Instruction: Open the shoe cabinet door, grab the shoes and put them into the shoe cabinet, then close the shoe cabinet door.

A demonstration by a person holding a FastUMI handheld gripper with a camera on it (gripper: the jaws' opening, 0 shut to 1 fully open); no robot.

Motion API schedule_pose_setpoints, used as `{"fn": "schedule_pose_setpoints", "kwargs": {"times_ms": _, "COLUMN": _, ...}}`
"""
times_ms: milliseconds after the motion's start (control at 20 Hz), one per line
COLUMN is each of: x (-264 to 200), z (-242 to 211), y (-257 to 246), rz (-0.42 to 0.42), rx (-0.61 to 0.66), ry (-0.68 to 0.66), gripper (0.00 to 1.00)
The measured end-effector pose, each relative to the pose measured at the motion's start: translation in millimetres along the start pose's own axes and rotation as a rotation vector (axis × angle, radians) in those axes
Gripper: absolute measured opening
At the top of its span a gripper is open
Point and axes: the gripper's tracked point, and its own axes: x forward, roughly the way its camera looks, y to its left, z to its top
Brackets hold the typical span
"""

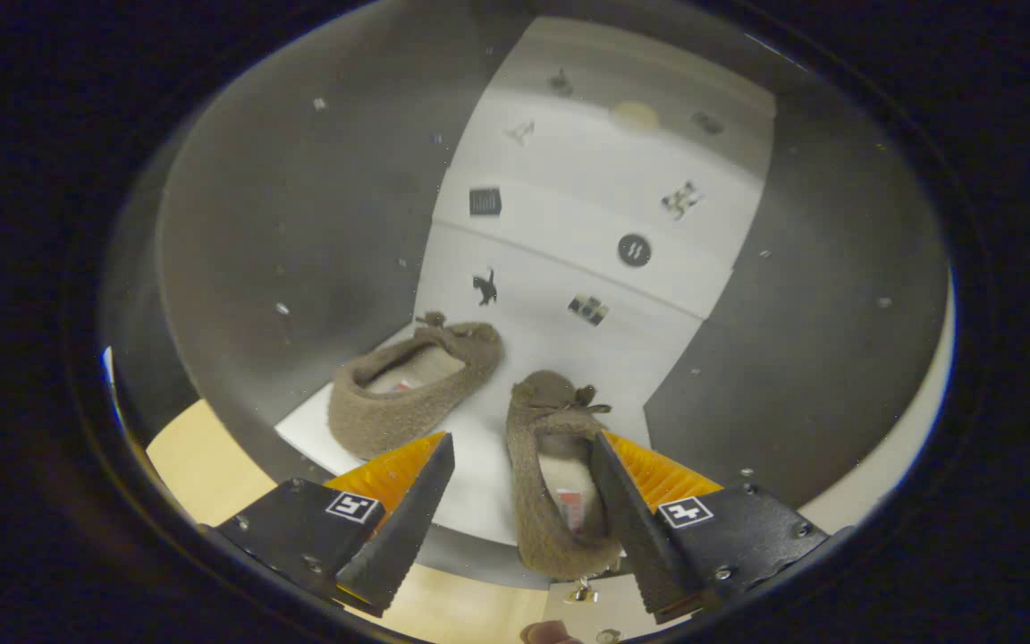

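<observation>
Gripper (522, 465) fingers are spread wide as I look down along them, and neither one presses on anything that I can confirm. I take the nearer brown shoe (555, 483) as my landmark: it lies in the gap between the fingers, close against the right finger, whose inner edge overlaps the shoe's opening, though I cannot tell whether it touches. Its toe, with a small bow, points away from me, and its heel comes toward the base of the fingers. To the left of that shoe and a little farther off lies the second brown shoe (412, 385), angled so its bowed toe points up and to the right; the two are apart. Both shoes rest on a white sheet (488, 474) spread under them. Beyond the landmark shoe rises the white shoe cabinet (586, 233), its stacked front panels carrying small dark stickers. Grey surfaces (300, 233) flank the cabinet on either side. Nearer to me than the shoe's heel, pale wood flooring (198, 465) shows beneath the fingers.
</observation>
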Motion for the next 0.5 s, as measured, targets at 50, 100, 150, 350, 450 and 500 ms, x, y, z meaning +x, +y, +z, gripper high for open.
{"fn": "schedule_pose_setpoints", "kwargs": {"times_ms": 50, "x": -25, "z": 5, "y": 1, "rz": -0.001, "rx": 0.024, "ry": -0.038, "gripper": 0.98}}
{"fn": "schedule_pose_setpoints", "kwargs": {"times_ms": 100, "x": -49, "z": 11, "y": 2, "rz": 0.002, "rx": 0.053, "ry": -0.078, "gripper": 0.99}}
{"fn": "schedule_pose_setpoints", "kwargs": {"times_ms": 150, "x": -76, "z": 17, "y": 3, "rz": 0.005, "rx": 0.089, "ry": -0.13, "gripper": 0.98}}
{"fn": "schedule_pose_setpoints", "kwargs": {"times_ms": 350, "x": -186, "z": 24, "y": 0, "rz": -0.001, "rx": 0.164, "ry": -0.294, "gripper": 0.98}}
{"fn": "schedule_pose_setpoints", "kwargs": {"times_ms": 450, "x": -240, "z": 19, "y": 1, "rz": 0.013, "rx": 0.175, "ry": -0.352, "gripper": 0.98}}
{"fn": "schedule_pose_setpoints", "kwargs": {"times_ms": 500, "x": -264, "z": 15, "y": 1, "rz": 0.016, "rx": 0.167, "ry": -0.377, "gripper": 0.98}}
